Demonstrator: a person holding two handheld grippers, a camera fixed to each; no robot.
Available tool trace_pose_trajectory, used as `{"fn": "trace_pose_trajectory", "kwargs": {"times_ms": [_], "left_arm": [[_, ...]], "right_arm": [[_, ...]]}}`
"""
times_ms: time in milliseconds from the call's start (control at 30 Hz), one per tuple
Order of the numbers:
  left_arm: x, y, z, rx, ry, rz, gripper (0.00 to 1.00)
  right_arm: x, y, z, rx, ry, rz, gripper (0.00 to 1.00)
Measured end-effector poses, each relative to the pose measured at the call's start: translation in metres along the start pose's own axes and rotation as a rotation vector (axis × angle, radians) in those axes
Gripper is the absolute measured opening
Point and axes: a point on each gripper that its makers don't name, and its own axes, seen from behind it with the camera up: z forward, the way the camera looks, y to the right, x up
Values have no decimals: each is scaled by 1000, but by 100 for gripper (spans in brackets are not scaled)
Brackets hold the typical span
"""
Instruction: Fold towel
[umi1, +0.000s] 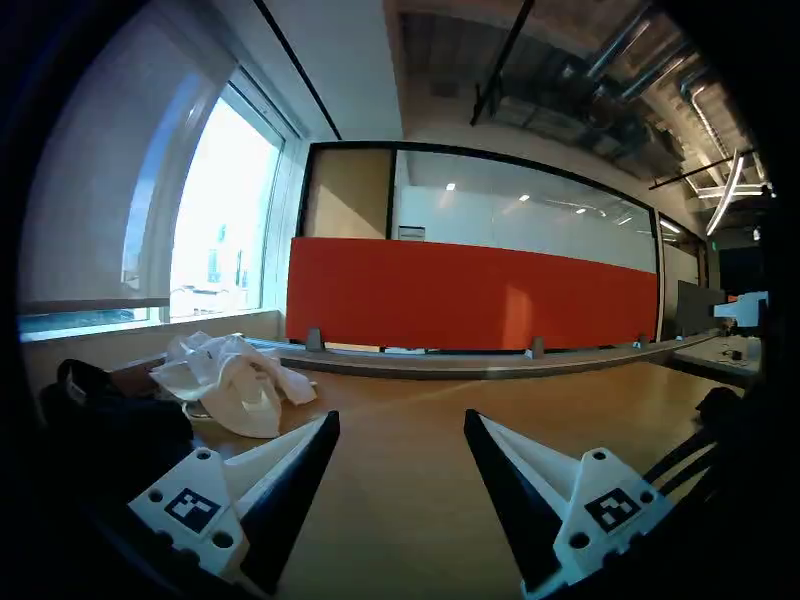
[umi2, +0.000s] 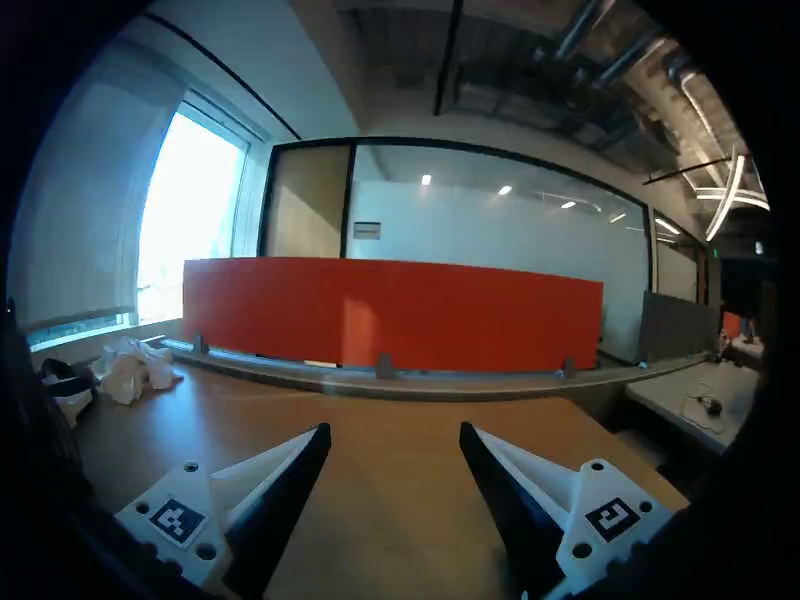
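A wide wooden desk (umi1: 560, 400) runs to an orange partition (umi1: 470, 295) along its far edge, with a bright window (umi1: 220, 220) on the left.

The towel (umi1: 235, 380) is a white, crumpled heap near the desk's far left corner, close to the window-side edge. A dark object (umi1: 110, 410), too shadowed to identify, sits just beside the towel, nearer the camera.

In the left gripper view, the left gripper (umi1: 401, 414) hovers low over bare wood. Its fingers are spread wide and hold nothing. The towel lies ahead and to the left of them, not touching.

In the right gripper view, the right gripper (umi2: 394, 427) is also spread wide and empty, over the middle of the desk. From here the towel (umi2: 132, 368) looks small, well apart at the far left.

No fold has begun, so the step in hand looks like the reach for the towel. To do it well, both grippers should probably swing toward the far left corner. Each could pinch an outer edge of the heap, not its bunched centre. Steer clear of the dark object. Drawing the cloth onto the open middle of the desk would give room to spread it flat and find the corners before folding.
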Motion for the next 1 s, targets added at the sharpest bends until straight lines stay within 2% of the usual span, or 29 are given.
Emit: {"fn": "trace_pose_trajectory", "kwargs": {"times_ms": [300, 667, 800, 1000], "left_arm": [[-4, -10, -4, 6, 13, 1, 92], [-10, -16, -7, 20, -7, 3, 92], [-12, -15, -8, 18, -5, 13, 92], [-16, -9, -7, 9, -6, 55, 92]], "right_arm": [[-2, -5, 1, 3, 7, -11, 100], [-1, -1, 1, -8, 9, -14, 100], [-1, 3, 2, -15, 10, -11, 100], [-2, 1, 2, -5, 16, -14, 100]]}}
